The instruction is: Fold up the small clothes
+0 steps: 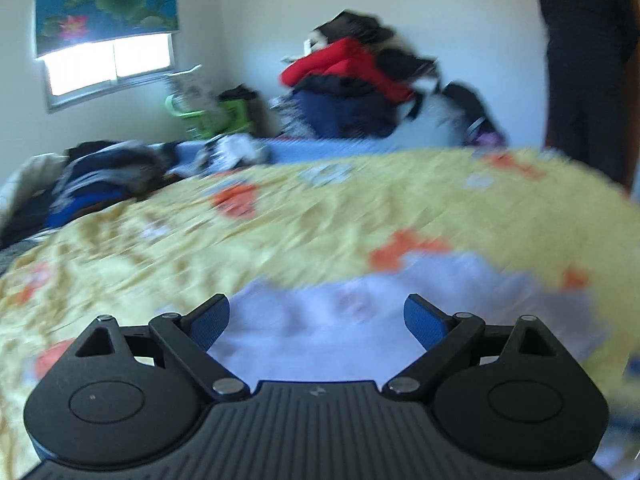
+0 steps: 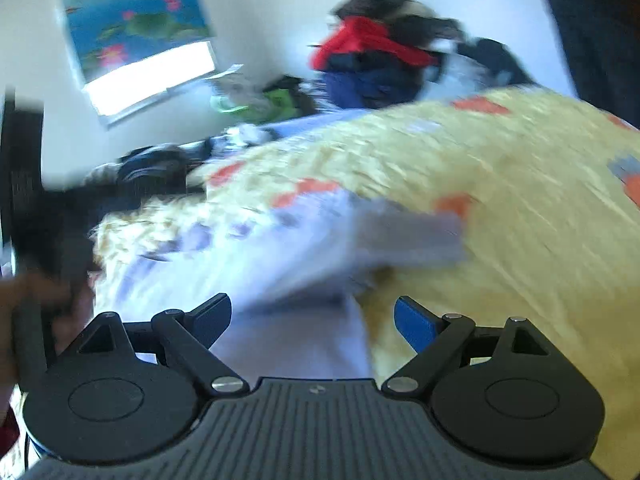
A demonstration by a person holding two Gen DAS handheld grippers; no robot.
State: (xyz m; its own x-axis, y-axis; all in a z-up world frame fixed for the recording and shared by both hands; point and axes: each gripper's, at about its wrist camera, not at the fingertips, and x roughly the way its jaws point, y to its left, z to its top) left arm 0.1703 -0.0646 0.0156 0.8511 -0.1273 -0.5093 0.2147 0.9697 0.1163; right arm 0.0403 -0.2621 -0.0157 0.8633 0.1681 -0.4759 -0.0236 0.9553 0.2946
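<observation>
A small pale lavender-white garment (image 1: 360,320) lies on the yellow patterned bedspread (image 1: 280,232), just beyond my left gripper (image 1: 316,320), which is open and empty above it. In the right wrist view the same garment (image 2: 280,248) spreads to the left and centre, with a grey folded part (image 2: 412,232) on top. My right gripper (image 2: 312,320) is open and empty over its near edge. Both views are motion-blurred. The left gripper's black body (image 2: 28,200) shows at the left edge of the right wrist view.
A pile of dark and blue clothes (image 1: 100,176) lies at the bed's far left. A tall heap with a red jacket (image 1: 352,72) stands against the back wall. A person in dark clothes (image 1: 588,60) stands at the right. A window (image 1: 108,64) is at the back left.
</observation>
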